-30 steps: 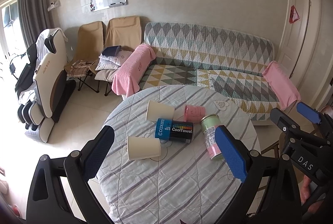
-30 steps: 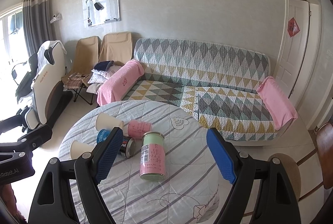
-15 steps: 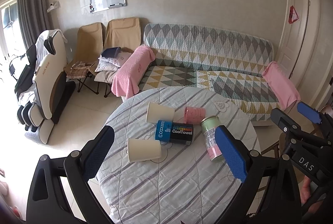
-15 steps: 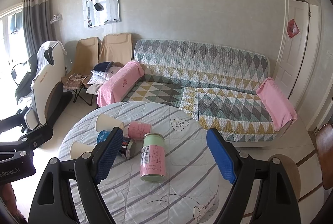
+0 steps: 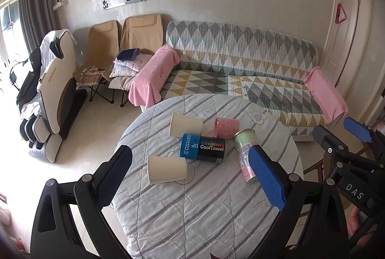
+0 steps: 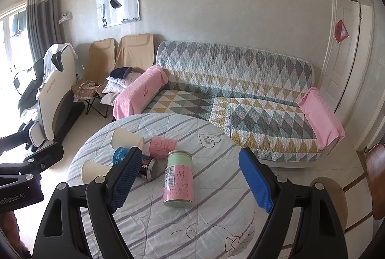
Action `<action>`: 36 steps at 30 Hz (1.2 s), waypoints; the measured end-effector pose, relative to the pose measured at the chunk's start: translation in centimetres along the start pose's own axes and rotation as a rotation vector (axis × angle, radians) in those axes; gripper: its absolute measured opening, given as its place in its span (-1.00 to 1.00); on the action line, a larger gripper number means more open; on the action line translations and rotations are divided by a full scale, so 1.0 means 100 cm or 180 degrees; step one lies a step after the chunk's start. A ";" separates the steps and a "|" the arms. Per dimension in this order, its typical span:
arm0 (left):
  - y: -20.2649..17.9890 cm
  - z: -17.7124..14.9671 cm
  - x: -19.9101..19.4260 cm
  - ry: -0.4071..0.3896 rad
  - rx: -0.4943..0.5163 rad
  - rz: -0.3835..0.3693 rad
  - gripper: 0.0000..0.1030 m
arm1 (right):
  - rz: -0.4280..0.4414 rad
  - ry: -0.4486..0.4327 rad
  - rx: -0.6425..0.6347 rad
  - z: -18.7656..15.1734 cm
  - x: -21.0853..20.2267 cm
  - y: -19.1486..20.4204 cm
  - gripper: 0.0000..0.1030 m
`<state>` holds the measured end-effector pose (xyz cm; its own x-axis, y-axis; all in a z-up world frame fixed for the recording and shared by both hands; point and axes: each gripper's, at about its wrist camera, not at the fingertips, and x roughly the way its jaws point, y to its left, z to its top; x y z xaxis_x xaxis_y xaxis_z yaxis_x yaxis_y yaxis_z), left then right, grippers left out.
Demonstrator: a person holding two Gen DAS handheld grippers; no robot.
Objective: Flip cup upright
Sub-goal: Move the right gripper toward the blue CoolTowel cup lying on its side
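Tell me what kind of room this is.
Most likely a home living room: a quilt-covered sofa, a massage chair by the curtains, and a round table under a striped quilt.

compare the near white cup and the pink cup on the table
The white cup is plain and off-white; the pink cup is pink with small dark print. The white cup lies nearest the left gripper, alone on the cloth; the pink cup lies farther back, close by the green can. The white cup looks larger, though it is nearer the camera. Both lie on their sides, neither held.
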<state>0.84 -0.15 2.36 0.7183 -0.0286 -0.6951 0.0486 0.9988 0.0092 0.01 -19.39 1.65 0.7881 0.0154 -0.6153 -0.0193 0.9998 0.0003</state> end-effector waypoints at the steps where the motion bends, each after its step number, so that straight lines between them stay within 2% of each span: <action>1: 0.000 -0.002 0.002 0.0026 0.0000 0.0000 0.92 | 0.0007 0.0024 0.0000 0.000 0.001 0.000 0.63; 19: -0.005 -0.048 0.040 0.0681 -0.0120 0.0089 0.92 | 0.0209 0.0616 -0.0085 -0.033 0.025 0.006 0.63; 27: -0.014 -0.068 0.051 0.0954 -0.0227 0.0193 0.92 | 0.0381 0.0917 -0.0155 -0.053 0.039 0.001 0.63; 36: -0.018 -0.089 0.055 0.1166 -0.0446 0.0317 0.92 | 0.0680 0.1088 -0.0343 -0.065 0.049 0.002 0.63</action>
<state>-1.50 -1.78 -7.84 0.4185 0.0597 -0.9063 -0.1221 0.9925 0.0090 -0.11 -19.21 -6.48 0.5101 0.1995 -0.8366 -0.2388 0.9673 0.0851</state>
